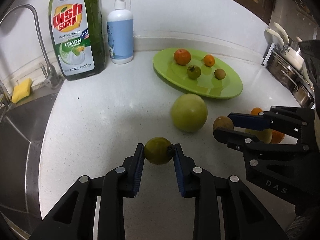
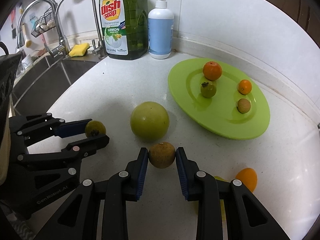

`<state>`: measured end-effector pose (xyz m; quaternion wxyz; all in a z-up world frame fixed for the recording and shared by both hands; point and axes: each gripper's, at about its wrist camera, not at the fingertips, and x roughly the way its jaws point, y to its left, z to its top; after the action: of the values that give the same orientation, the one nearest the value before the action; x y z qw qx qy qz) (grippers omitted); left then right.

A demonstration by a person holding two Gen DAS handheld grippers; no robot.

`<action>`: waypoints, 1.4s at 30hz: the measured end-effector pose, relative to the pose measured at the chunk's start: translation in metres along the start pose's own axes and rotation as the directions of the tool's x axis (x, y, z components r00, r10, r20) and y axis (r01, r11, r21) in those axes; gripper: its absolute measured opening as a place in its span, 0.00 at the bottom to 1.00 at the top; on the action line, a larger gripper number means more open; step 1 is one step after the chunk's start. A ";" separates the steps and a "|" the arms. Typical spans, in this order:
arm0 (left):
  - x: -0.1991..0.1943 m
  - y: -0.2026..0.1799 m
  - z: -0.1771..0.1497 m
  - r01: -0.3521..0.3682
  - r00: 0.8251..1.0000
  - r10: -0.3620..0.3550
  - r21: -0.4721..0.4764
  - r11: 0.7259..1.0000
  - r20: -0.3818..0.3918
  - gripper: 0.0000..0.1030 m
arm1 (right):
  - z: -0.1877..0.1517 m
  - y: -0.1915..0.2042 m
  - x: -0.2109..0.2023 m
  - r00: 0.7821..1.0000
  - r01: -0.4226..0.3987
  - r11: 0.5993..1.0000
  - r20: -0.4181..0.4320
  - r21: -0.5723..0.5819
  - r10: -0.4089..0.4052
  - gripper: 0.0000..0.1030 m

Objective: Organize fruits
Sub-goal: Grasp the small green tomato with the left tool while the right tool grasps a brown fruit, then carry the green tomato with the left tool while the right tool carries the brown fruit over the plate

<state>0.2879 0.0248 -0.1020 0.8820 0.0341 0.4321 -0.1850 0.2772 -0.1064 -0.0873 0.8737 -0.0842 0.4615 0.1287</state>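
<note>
My left gripper (image 1: 159, 150) is shut on a small green fruit (image 1: 158, 153) just above the counter; it also shows in the right wrist view (image 2: 95, 129). My right gripper (image 2: 162, 155) is shut on a small brown fruit (image 2: 162, 154), seen from the left wrist too (image 1: 222, 123). A large green apple (image 1: 189, 112) (image 2: 149, 120) lies on the counter between the grippers and the green plate (image 1: 226, 88) (image 2: 254, 128). The plate holds an orange (image 2: 212, 70), a small green fruit (image 2: 208, 89), a small orange fruit (image 2: 244, 86) and a small brown fruit (image 2: 243, 105).
An orange fruit (image 2: 247, 178) and a yellow-green fruit (image 2: 220, 179) lie under my right gripper. A dish soap bottle (image 2: 124, 20) and a pump bottle (image 2: 161, 28) stand at the back wall. The sink (image 2: 50, 74) with taps and a yellow sponge (image 2: 79, 49) lies left. Pots (image 1: 290, 64) stand right.
</note>
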 end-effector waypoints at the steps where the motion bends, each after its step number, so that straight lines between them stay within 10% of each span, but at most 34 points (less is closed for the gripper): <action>1: -0.002 -0.001 0.001 -0.001 1.000 0.001 0.002 1.000 0.004 0.28 | 0.000 0.000 -0.002 1.000 0.001 1.000 0.004 0.000 -0.001 0.29; 42: -0.074 -0.079 0.095 0.011 0.970 -0.037 0.110 0.994 0.239 0.28 | 0.040 -0.085 -0.102 0.963 -0.021 0.991 0.270 0.136 -0.016 0.29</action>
<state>0.2902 -0.0474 0.0227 0.9224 0.0536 0.3119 -0.2215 0.2789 -0.1918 0.0222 0.9321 -0.0049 0.3457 0.1080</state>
